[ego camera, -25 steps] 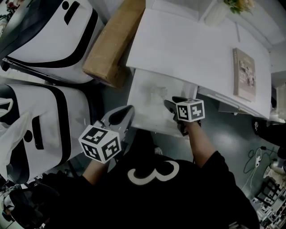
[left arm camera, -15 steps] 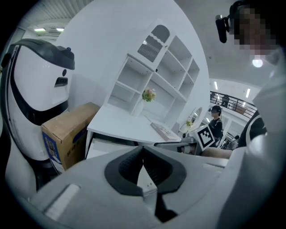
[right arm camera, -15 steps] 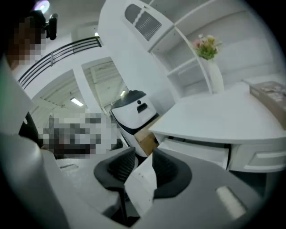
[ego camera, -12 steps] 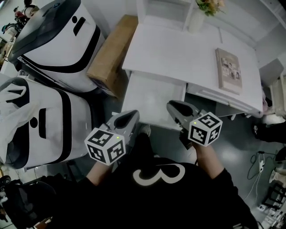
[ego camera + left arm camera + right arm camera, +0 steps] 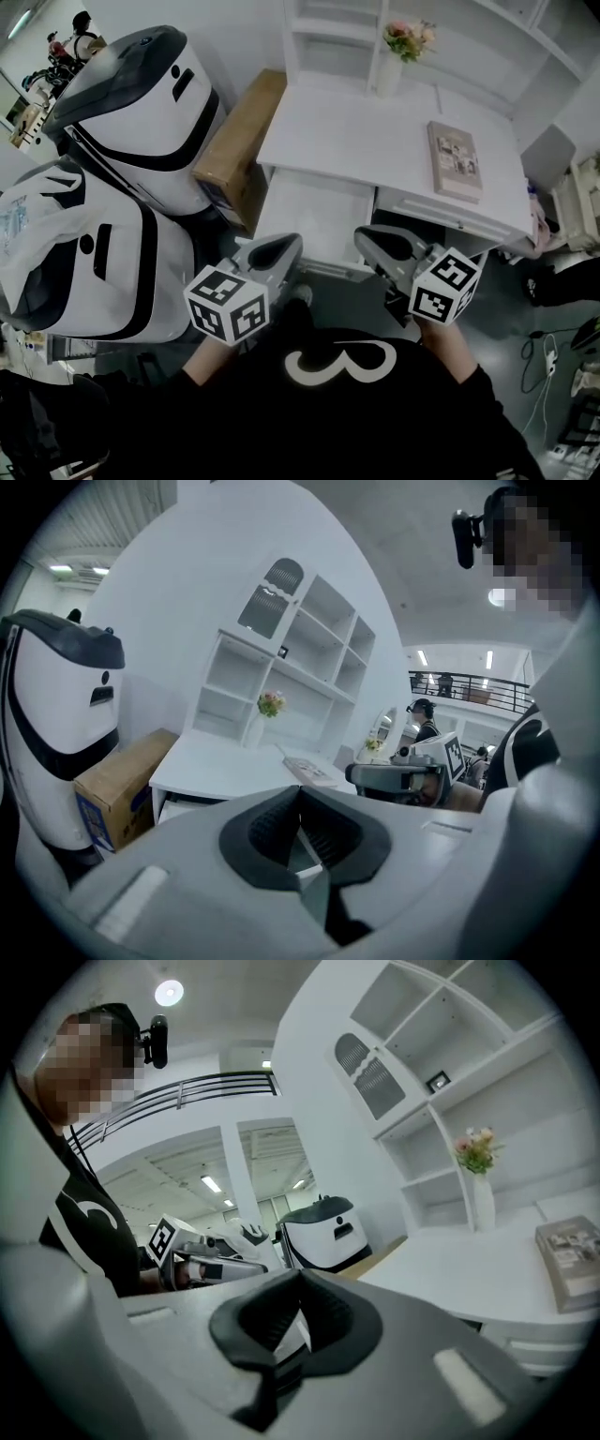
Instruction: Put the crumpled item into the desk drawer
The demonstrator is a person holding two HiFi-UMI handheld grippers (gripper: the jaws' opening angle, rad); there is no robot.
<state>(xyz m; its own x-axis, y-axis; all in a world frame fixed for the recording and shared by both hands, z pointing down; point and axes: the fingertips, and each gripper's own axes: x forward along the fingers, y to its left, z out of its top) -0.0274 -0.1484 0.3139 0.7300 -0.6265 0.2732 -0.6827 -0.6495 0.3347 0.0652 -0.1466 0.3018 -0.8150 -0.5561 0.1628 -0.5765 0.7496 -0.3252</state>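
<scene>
Nearest me is the black shirt (image 5: 337,403) of the person holding the rig, with both marker cubes just ahead of it. The left gripper (image 5: 281,246) has its fingers (image 5: 267,832) pressed together with nothing between them. The right gripper (image 5: 367,239) has just closed; its fingers (image 5: 333,1312) meet tip to tip, also on nothing. The two sit side by side, apart, both pointing toward the desk. In the head view their tips lie over the near edge of the open drawer (image 5: 314,216).

The drawer interior reads as plain white from the head view. I cannot pick out the crumpled item in it or in any other view, so I can't tell where it is.

Beyond that is the white tabletop (image 5: 356,131), with a flat book or frame (image 5: 455,159) on its right part and a vase (image 5: 387,75) of flowers at the back edge. A cardboard box (image 5: 239,141) leans just beside the desk's left end. Further left are two big white machines with black trim, one nearer (image 5: 84,253) and one behind (image 5: 141,103). White shelves (image 5: 328,19) rise at the far back.
</scene>
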